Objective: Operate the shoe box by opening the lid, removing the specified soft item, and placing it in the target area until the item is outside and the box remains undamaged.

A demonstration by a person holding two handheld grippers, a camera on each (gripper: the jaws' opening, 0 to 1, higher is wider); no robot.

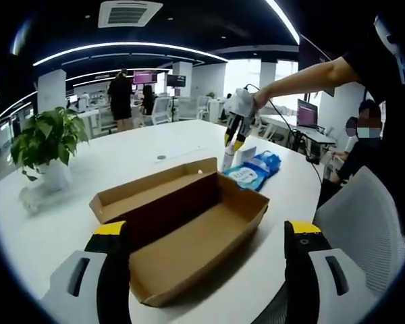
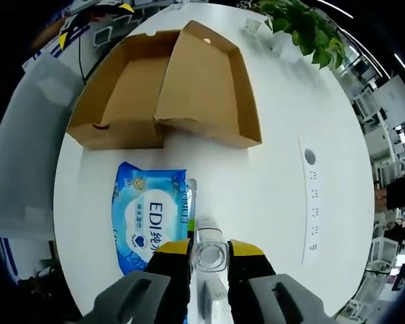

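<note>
Clear item's lower body point(image 2: 210, 255) hidden between jaws, identity unclear. Right gripper point(image 2: 210, 251) clenched on it, beside blue wipes pack point(image 2: 148, 212) on white table point(image 2: 304, 223). Left gripper point(image 1: 206, 233) spread wide, empty, near lidless shoe box point(image 1: 189, 226).

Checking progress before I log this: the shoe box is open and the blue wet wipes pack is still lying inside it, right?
Not quite. The shoe box is open, but the blue wet wipes pack lies on the white table beside the box, outside it, as the right gripper view shows.
</note>
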